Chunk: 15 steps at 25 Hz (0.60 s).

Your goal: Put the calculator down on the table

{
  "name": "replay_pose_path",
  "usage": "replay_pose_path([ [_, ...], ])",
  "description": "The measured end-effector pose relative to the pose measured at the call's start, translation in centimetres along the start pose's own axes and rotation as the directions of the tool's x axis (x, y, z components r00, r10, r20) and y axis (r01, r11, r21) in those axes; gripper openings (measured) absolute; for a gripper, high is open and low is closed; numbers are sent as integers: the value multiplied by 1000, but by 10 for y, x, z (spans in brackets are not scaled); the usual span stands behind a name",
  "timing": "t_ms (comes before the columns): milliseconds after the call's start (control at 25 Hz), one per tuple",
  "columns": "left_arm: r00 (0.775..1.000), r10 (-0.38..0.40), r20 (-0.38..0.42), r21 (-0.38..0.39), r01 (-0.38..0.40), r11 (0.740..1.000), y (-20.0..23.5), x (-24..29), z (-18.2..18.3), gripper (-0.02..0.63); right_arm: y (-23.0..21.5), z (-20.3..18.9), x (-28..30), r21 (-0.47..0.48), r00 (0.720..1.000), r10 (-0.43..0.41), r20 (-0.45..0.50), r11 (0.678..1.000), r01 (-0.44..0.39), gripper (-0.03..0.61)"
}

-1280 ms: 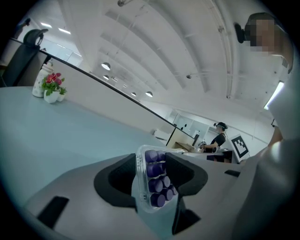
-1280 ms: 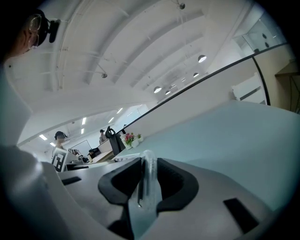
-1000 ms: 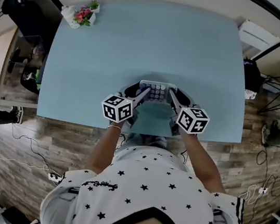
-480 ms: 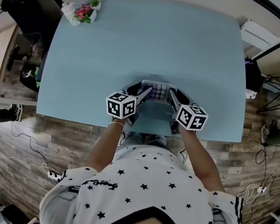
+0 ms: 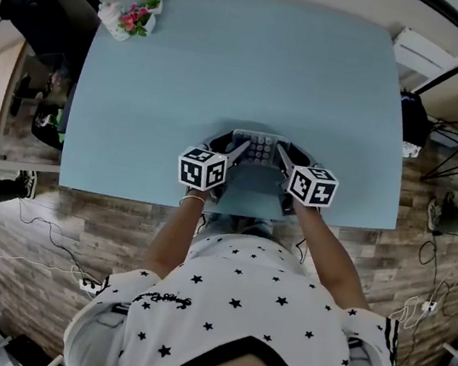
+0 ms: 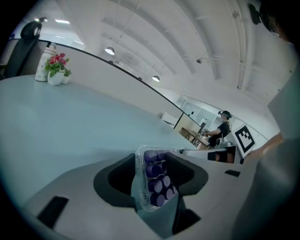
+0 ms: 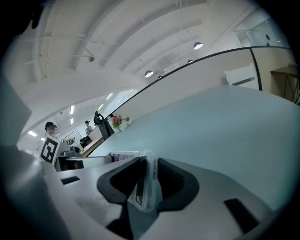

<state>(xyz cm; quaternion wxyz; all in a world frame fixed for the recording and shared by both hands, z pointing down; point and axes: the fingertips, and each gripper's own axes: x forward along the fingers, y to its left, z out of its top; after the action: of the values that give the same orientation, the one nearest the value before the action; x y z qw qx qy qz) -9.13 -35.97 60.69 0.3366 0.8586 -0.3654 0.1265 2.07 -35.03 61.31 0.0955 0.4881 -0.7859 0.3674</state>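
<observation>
- Both grippers have sunk a little, carrying the calculator (image 5: 258, 149) down toward the near edge of the table (image 5: 257, 62).
- Left gripper (image 6: 157, 159) clamps one end; the right gripper (image 7: 149, 164) jaws are opening with the other end between them.
- If that end is freed before it touches down, it could drop and twist loose.

One table (image 5: 255, 70), one flower pot (image 5: 132, 20), two grippers (left gripper (image 5: 236, 151); right gripper (image 5: 283, 159), jaws opening), one calculator (image 5: 258, 148) between.
</observation>
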Motion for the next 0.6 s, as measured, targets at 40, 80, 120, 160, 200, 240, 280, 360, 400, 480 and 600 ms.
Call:
replay_pose_path([
  [40, 1000, 4, -2, 1, -4, 1000, 0, 1, 0, 210, 0, 0, 1, -1, 1000, -2, -1, 1000, 2, 110],
  [80, 1000, 8, -3, 1, -8, 1000, 1, 1, 1, 210, 0, 1, 1, -2, 1000, -4, -3, 1000, 4, 110],
  [120, 1000, 12, -5, 1, -12, 1000, 2, 1, 1, 210, 0, 1, 2, -5, 1000, -6, -4, 1000, 6, 112],
  [160, 1000, 17, -6, 2, -17, 1000, 2, 1, 1, 212, 0, 1, 3, -9, 1000, -8, -6, 1000, 8, 112],
  [200, 1000, 22, -7, 2, -22, 1000, 3, 2, 0, 212, 0, 1, 3, -14, 1000, -10, -7, 1000, 9, 112],
  [240, 1000, 28, -9, 3, -28, 1000, 3, 3, 0, 213, -1, 1, 4, -19, 1000, -12, -7, 1000, 12, 114],
  [280, 999, 34, -10, 3, -34, 999, 3, 4, 1, 213, -2, 2, 4, -25, 1000, -14, -7, 1000, 13, 114],
  [360, 999, 46, -15, 1, -46, 999, 5, 6, 2, 215, -2, 4, 6, -37, 1000, -17, -8, 999, 17, 115],
  [400, 998, 52, -19, 2, -52, 999, 6, 6, 1, 216, -2, 4, 7, -46, 1000, -20, -10, 999, 19, 115],
  [480, 997, 67, -27, 8, -67, 998, 9, 6, 1, 218, -1, 4, 9, -65, 999, -25, -20, 998, 24, 117],
  [600, 996, 90, -30, 18, -89, 996, 11, 8, 1, 222, -3, 4, 12, -78, 999, -33, -31, 997, 31, 117],
])
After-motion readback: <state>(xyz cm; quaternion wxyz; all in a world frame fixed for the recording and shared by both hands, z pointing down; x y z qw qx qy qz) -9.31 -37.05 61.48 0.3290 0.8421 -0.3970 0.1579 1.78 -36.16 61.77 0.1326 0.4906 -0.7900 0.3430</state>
